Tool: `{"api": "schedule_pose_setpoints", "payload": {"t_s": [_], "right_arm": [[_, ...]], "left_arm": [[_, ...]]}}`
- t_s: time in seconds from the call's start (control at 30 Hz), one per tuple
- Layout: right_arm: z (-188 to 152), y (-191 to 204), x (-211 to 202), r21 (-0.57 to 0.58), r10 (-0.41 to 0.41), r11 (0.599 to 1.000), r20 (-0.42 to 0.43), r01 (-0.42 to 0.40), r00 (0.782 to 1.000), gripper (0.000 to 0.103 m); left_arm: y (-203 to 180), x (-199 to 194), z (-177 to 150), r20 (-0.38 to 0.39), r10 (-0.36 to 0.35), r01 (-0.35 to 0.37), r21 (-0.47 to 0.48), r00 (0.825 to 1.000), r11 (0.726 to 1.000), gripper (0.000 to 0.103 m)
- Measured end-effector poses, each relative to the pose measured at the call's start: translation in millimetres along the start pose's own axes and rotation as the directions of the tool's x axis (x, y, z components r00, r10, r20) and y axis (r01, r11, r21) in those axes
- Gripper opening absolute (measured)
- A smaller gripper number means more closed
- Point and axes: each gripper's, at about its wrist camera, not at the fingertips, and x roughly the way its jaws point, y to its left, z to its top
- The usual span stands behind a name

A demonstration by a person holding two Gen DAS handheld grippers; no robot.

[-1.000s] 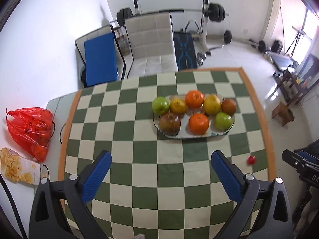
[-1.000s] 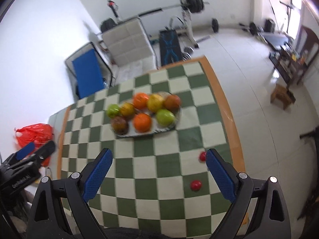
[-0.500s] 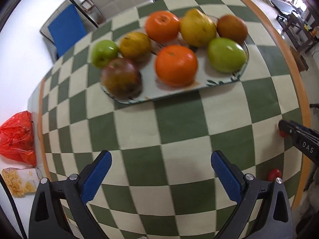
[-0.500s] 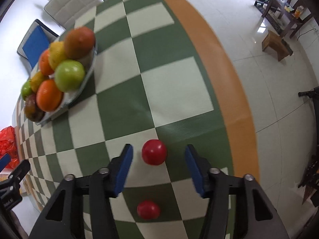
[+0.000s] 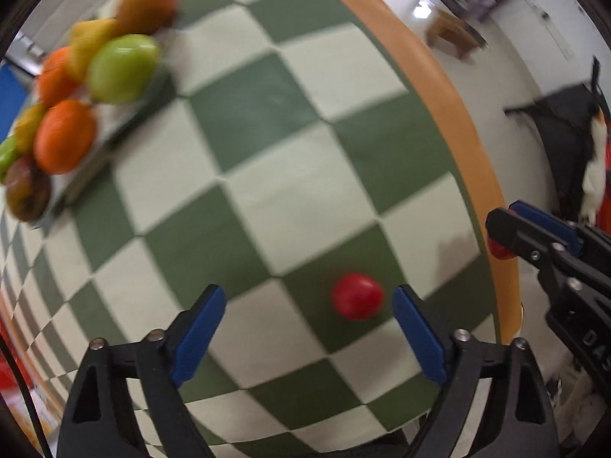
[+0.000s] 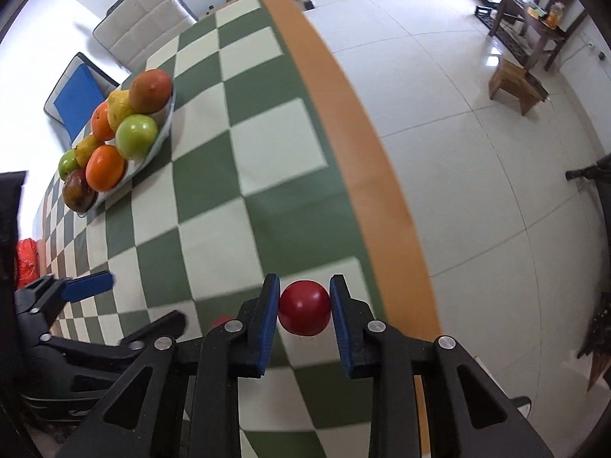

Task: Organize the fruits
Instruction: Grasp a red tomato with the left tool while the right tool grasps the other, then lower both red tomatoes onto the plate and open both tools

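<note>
My right gripper [image 6: 304, 297] is shut on a small red fruit [image 6: 304, 308], held near the table's right edge; it also shows at the right of the left wrist view [image 5: 504, 234]. My left gripper [image 5: 309, 307] is open low over the table, with a second small red fruit [image 5: 357, 295] lying between its blue fingers, close to the right one. That fruit peeks out behind the right gripper [image 6: 223, 321]. A white plate [image 6: 162, 131] at the far left holds oranges, green apples, yellow fruits and brown ones; it is blurred in the left wrist view [image 5: 126, 122].
The green and cream checkered table [image 6: 236, 175] has an orange border [image 6: 355, 152] along its right edge, with tiled floor beyond. Chairs [image 6: 149, 19] stand at the far end. A red plastic bag [image 6: 26, 263] lies at the left.
My right gripper closed on the nearer red fruit and holds it. My left gripper swung right and down from the plate, and now straddles the other red fruit.
</note>
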Motion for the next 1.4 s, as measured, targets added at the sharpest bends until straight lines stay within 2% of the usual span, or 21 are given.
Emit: {"api": "schedule_pose_setpoints", "payload": {"t_s": [0.07,0.1,0.13,0.2,0.3,0.43,0.57,0.63,0.7,0.8,0.87,0.9,0.93,0.97,1.03,1.1,1.17,1.23,1.4], "right_arm": [[-9,-15,-6,0.021,-0.016,1.0,0.0,0.015,1.0,0.029],[-14,-24,-9,0.035,-0.022,0.999,0.001,0.022,1.0,0.029],[-19,-33,-10,0.051,-0.025,0.998,0.001,0.025,1.0,0.029],[-26,-47,-7,0.077,-0.03,0.997,-0.012,0.031,0.999,0.029],[-31,-54,-5,0.101,-0.036,0.994,-0.02,0.038,0.999,0.03],[-32,-52,-7,0.098,-0.036,0.994,-0.016,0.037,0.999,0.03],[-23,-37,-13,0.075,-0.008,0.997,-0.002,0.008,1.0,0.03],[-14,-23,-15,0.058,0.018,0.998,0.007,-0.019,1.0,0.029],[-3,-7,-15,0.039,0.057,0.998,0.011,-0.057,0.998,0.029],[17,28,-9,-0.008,0.121,0.993,0.011,-0.121,0.993,0.029],[34,59,1,-0.041,0.182,0.982,0.0,-0.182,0.983,0.029],[40,71,5,-0.051,0.21,0.976,-0.007,-0.21,0.978,0.029],[48,86,12,-0.056,0.25,0.966,-0.018,-0.251,0.968,0.029],[52,96,17,-0.056,0.276,0.959,-0.025,-0.277,0.961,0.029],[67,121,36,-0.028,0.37,0.928,-0.056,-0.372,0.927,0.029],[77,138,51,0.007,0.427,0.904,-0.081,-0.428,0.901,0.029],[87,152,65,0.032,0.455,0.891,-0.095,-0.454,0.886,0.029],[97,164,77,0.041,0.454,0.891,-0.096,-0.452,0.886,0.029],[115,176,91,0.035,0.412,0.911,-0.094,-0.41,0.906,0.029]], "left_arm": [[-10,8,0,-0.024,-0.014,0.015,0.019,1.0,1.0,0.071],[-14,13,-1,-0.029,-0.02,0.02,0.026,0.999,0.999,0.062],[-20,17,-1,-0.037,-0.023,0.025,0.035,0.999,0.999,0.056],[-27,21,0,-0.05,-0.027,0.03,0.057,0.998,0.998,0.03],[-33,19,-1,-0.034,-0.019,0.022,0.072,0.999,0.997,0.029],[-15,4,-3,-0.007,-0.047,0.047,0.018,0.999,0.999,0.029],[40,-31,-9,0.063,-0.092,0.098,-0.102,0.994,0.99,0.029],[74,-50,-10,0.101,-0.114,0.132,-0.189,0.988,0.973,0.029],[112,-66,-12,0.143,-0.129,0.166,-0.282,0.981,0.945,0.029],[167,-77,-16,0.195,-0.14,0.214,-0.433,0.971,0.875,0.029],[206,-77,-20,0.222,-0.168,0.264,-0.539,0.96,0.8,0.029],[224,-74,-22,0.238,-0.194,0.301,-0.59,0.952,0.75,0.029],[234,-72,-19,0.252,-0.215,0.328,-0.62,0.943,0.713,0.029],[246,-68,-20,0.271,-0.243,0.364,-0.657,0.931,0.66,0.029],[265,-62,-20,0.307,-0.286,0.418,-0.706,0.908,0.572,0.029],[278,-56,-21,0.329,-0.312,0.449,-0.736,0.891,0.507,0.029],[288,-53,-20,0.348,-0.324,0.469,-0.751,0.88,0.466,0.029],[293,-49,-18,0.362,-0.332,0.482,-0.763,0.871,0.43,0.029],[305,-40,-10,0.358,-0.337,0.477,-0.782,0.871,0.4,0.03]]}}
